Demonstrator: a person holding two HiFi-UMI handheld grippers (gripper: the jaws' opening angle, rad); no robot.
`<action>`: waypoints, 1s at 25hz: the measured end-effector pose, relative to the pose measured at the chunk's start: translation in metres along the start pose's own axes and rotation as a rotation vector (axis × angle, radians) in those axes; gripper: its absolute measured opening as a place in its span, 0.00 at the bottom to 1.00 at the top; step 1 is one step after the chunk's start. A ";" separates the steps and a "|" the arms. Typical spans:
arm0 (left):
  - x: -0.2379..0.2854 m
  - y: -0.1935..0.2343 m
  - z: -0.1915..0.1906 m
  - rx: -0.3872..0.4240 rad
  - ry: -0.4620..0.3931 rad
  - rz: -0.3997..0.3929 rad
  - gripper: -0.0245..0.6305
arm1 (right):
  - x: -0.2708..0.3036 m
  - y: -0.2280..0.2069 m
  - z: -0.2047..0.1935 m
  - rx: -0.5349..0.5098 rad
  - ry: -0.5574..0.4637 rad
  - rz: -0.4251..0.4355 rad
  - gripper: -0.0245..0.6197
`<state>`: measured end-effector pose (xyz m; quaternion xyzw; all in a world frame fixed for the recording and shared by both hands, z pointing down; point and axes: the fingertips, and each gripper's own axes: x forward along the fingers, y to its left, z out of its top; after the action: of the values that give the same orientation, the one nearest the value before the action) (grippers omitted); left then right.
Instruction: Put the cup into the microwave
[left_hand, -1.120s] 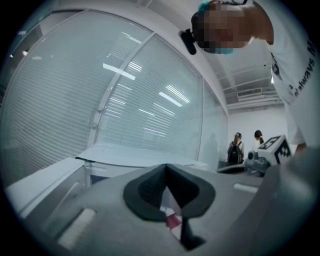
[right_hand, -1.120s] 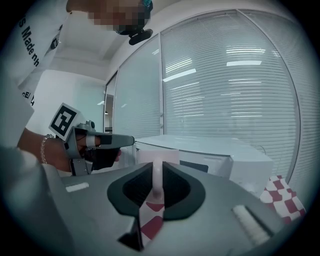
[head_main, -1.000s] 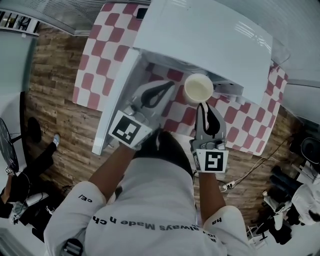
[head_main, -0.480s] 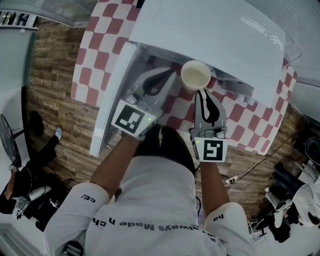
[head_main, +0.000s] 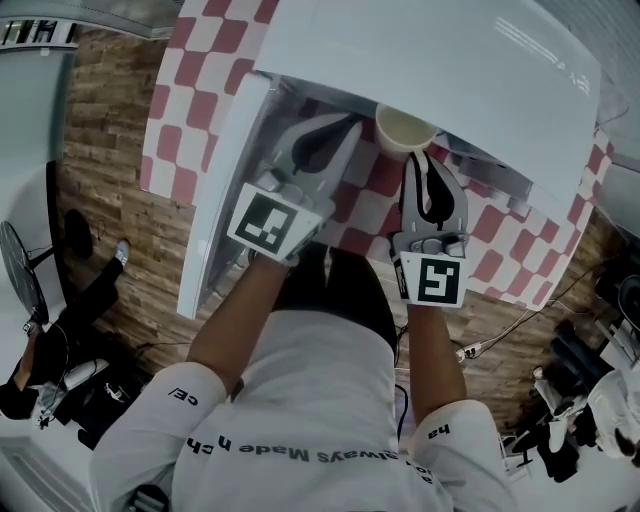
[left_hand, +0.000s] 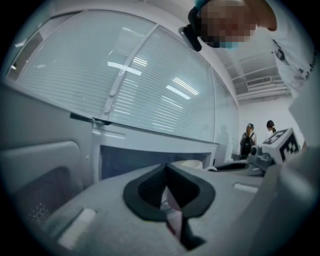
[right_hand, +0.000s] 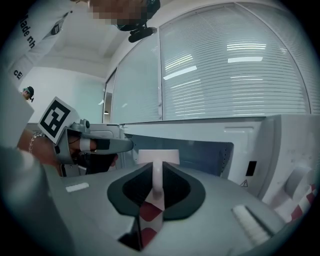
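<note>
While the right hand-held gripper (head_main: 421, 166) pinches it, the cup (head_main: 404, 129) juts ahead.

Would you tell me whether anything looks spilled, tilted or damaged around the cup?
Nothing stands out: the cup sits upright, clamped by its handle in the right gripper at the open microwave's mouth, with no spill visible.

Grey left gripper (left_hand: 167, 170), jaws pressed together, facing open white microwave (left_hand: 150, 139); rim of cream cup (left_hand: 192, 163) just beyond.
</note>
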<state>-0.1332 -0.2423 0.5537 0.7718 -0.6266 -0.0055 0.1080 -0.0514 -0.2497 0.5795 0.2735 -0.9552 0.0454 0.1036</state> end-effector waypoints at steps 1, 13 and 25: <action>0.002 0.002 -0.002 0.001 0.000 0.003 0.04 | 0.004 -0.002 -0.001 0.001 -0.001 -0.004 0.10; 0.026 0.017 -0.022 0.026 0.008 0.020 0.04 | 0.038 -0.033 -0.011 0.019 -0.038 -0.067 0.10; 0.049 0.026 -0.037 0.071 0.020 0.023 0.04 | 0.067 -0.054 -0.022 0.029 -0.073 -0.114 0.10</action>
<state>-0.1428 -0.2887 0.6010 0.7681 -0.6339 0.0259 0.0868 -0.0747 -0.3268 0.6171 0.3302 -0.9405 0.0431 0.0669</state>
